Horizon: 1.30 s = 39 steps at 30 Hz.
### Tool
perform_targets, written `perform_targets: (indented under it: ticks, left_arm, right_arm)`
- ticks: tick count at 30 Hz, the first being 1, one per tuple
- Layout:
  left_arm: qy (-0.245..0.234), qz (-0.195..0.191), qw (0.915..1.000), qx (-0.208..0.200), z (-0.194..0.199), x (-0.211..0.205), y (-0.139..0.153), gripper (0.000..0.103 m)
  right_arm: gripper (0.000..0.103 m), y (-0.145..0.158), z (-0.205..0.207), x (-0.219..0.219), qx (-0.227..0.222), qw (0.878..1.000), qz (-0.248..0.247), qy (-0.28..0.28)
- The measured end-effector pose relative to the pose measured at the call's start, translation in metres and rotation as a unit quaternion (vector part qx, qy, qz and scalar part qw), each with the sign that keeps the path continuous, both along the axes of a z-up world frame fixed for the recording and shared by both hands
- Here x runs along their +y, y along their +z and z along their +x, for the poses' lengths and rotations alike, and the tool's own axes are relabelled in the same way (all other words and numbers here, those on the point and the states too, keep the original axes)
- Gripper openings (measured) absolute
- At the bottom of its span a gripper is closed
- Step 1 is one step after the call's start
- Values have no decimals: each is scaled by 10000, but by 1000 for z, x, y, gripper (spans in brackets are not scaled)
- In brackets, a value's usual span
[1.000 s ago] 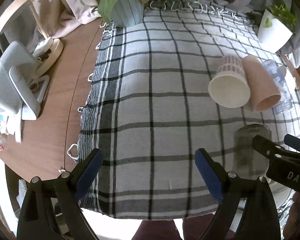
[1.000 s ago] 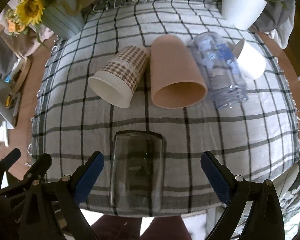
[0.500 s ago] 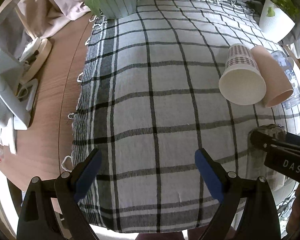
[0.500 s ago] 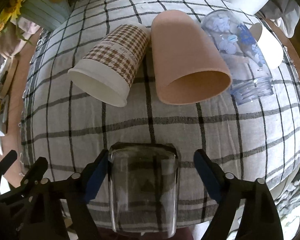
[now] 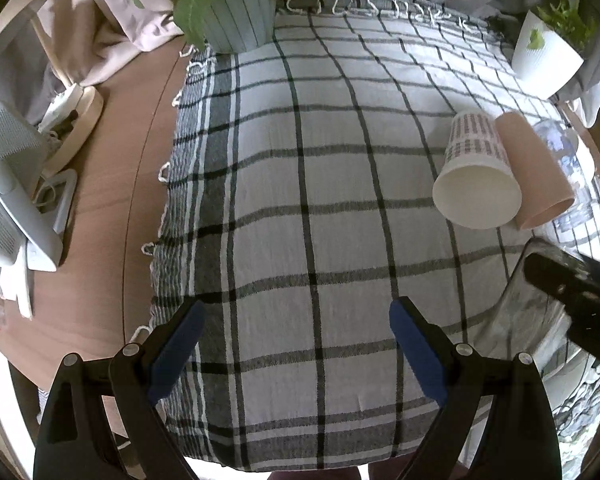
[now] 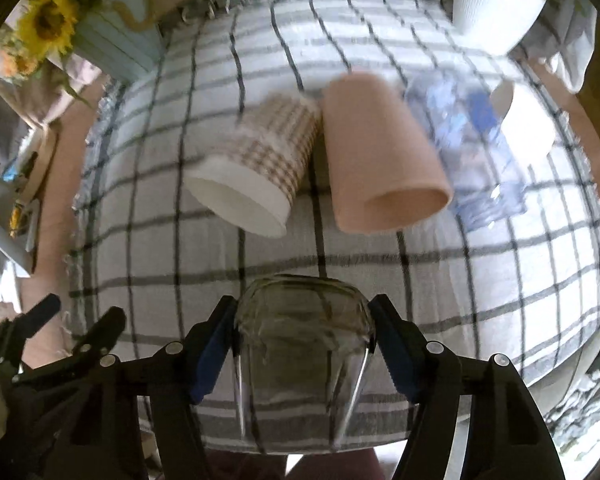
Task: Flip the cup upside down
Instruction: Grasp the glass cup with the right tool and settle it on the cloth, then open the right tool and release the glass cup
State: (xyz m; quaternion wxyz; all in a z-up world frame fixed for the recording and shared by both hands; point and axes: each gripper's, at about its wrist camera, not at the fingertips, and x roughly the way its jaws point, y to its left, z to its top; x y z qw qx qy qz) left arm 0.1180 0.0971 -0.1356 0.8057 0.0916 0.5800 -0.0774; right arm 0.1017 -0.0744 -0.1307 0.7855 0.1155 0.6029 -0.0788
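Your right tongs are clamped across the clear glass cup, its long axis along the fingers, over the worktop's near edge. Your left tongs hang spread and empty, well left.

Free room: wide bare stretch of plaid cloth across the bench's left and middle | Obstacles: houndstooth paper cup, pink cup and clear printed cup lay on their sides in a touching row at right | Far edge: sunflower pot left, white planter right
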Motion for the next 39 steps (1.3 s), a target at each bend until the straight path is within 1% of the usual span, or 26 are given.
perform_targets:
  ticks: [2,5,8,10,12,15,20,24,25,27,28,29,32,36,38,39]
  left_arm:
    - [1,2,10000,-79,0,0,3,94]
    - [-43,43,9999,-152,-2,0,6,94]
    - [-72,138,9995,-266,-9,-1,8,94]
    - [-128,222,9992,-315,-12,-3,8,94]
    - [-164,137,9995,-237,-14,-3,7,94]
    - [-64,43,9998,-168,-13,1,7,94]
    - [52,87,9995,-305,-18,3,12,94]
    - [120,36,9992,-375,-22,3,18,94]
    - [131,23,9992,-388,-23,3,20,94]
    - [194,60,9987,-464,-26,3,23,95]
    - [206,75,9985,-494,-28,3,24,95]
    - [220,81,9984,-516,-29,2,26,95]
    - [272,26,9981,-553,-36,0,33,95]
    - [331,-80,9969,-708,-49,-7,48,95]
    - [333,-154,9962,-794,-56,-11,56,96]
    - [324,-185,9957,-842,-59,-14,60,96]
  right_arm:
    - [68,14,-3,0,-228,9997,-104,34]
    - [67,22,-2,2,-408,9989,-223,99]
    - [67,20,-5,5,-391,9986,-336,146]
    - [67,22,-13,12,-429,9973,-490,332]
    - [67,19,-16,16,-378,9973,-377,503]
    - [67,18,-11,18,-418,9966,-510,489]
    - [67,19,-3,19,-440,9956,-597,577]
    - [67,14,-5,21,-447,9959,-531,574]
    - [68,12,-5,21,-431,9962,-481,579]
    - [74,11,-7,20,-418,9966,-440,551]
    - [79,13,-9,19,-476,9964,-448,546]
    - [81,16,-12,19,-577,9958,-470,529]
    - [83,31,-24,14,-876,9940,-433,496]
    - [84,54,-42,4,-1236,9906,-455,381]
    - [89,67,-53,-3,-1429,9879,-544,273]
    - [89,74,-58,-6,-1544,9860,-586,215]
